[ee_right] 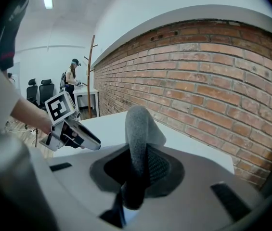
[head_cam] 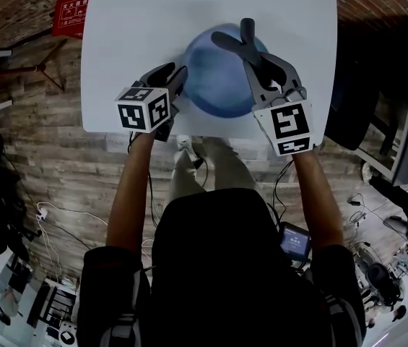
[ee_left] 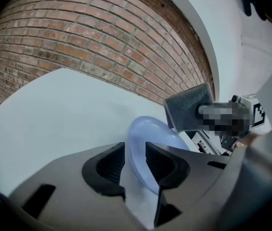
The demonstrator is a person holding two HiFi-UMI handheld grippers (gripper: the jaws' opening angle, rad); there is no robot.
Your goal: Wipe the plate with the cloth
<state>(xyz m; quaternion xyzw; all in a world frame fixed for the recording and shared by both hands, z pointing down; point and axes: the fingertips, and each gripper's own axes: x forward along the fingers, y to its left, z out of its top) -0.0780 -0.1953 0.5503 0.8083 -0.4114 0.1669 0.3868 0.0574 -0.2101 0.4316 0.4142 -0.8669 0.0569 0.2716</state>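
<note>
A light blue plate [head_cam: 218, 78] lies on the white table [head_cam: 124, 42], in front of me. My left gripper [head_cam: 177, 76] is at its left rim. In the left gripper view the plate's rim [ee_left: 148, 138] stands between the jaws of the left gripper [ee_left: 135, 160]; the pads do not press on it. My right gripper [head_cam: 253, 53] is shut on a dark grey cloth [head_cam: 234, 40] and holds it over the plate's right half. In the right gripper view the cloth [ee_right: 138, 129] sticks up, folded, from the closed jaws of the right gripper [ee_right: 138, 170]. The cloth [ee_left: 188, 112] also shows from the left gripper's side.
The small table stands on a brick-patterned floor, with its edges close round the plate. A red sign [head_cam: 70, 13] lies on the floor at the far left. A brick wall [ee_right: 213, 81] runs behind the table. Cables and gear lie near my feet. A person [ee_right: 71, 76] stands far off.
</note>
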